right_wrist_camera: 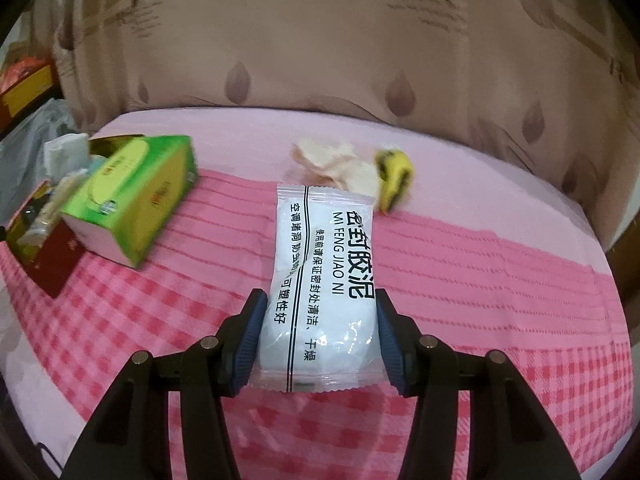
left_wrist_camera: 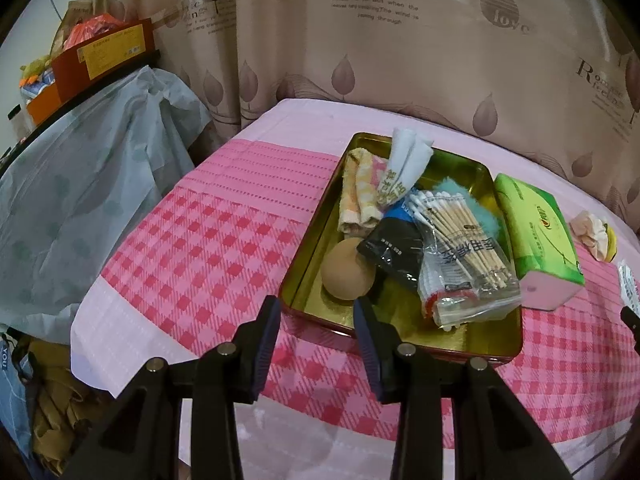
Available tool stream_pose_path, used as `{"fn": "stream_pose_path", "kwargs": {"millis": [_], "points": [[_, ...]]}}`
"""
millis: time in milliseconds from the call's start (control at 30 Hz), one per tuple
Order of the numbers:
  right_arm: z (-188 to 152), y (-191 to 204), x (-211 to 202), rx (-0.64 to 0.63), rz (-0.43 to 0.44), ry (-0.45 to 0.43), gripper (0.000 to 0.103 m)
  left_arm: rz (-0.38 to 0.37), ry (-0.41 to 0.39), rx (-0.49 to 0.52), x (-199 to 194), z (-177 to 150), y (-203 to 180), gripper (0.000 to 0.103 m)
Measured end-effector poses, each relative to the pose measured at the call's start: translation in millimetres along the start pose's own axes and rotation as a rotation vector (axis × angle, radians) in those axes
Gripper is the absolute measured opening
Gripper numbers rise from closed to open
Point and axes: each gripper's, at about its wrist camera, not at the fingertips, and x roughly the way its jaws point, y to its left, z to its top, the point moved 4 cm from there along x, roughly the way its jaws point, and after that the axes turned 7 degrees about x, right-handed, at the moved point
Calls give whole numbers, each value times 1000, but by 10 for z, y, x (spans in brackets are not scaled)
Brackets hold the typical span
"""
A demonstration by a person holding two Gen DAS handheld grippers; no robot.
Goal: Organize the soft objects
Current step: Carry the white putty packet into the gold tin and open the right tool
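Ahead of my left tool (left_wrist_camera: 316,316), whose jaws stand apart with nothing between them, a gold tin (left_wrist_camera: 308,280) rests on the pink checked cloth (left_wrist_camera: 200,248). It holds a towel (left_wrist_camera: 358,196), a tan ball (left_wrist_camera: 347,270) and a cotton swab pack (left_wrist_camera: 460,248); a green tissue pack (left_wrist_camera: 538,232) leans at its right edge. The curtain (left_wrist_camera: 400,60) reads "love". Over in the right view, my right tool (right_wrist_camera: 320,338) clamps a white sachet (right_wrist_camera: 324,280) printed "MI FENG JIAO NI".
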Motion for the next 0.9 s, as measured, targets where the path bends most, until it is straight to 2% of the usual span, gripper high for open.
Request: {"fn": "stream_pose_path", "kwargs": {"millis": [167,267,533,733,900], "points": [[168,376,-127,-51,59,-32,49,9,-6,-31,-9,-1,76,39],[280,653,-173,-84,111,-50,49,43,-12,-48,-21,8,136,39],[454,1603,-212,-177,268,-62,49,69,-18,-132,-39,14,358,40],[458,2256,-137,-266,360,-29,49,77,-9,-163,-1,-5,450,42],[465,2624,35,-325,378,10,49,72,-11,-176,8,2,467,43]]}}
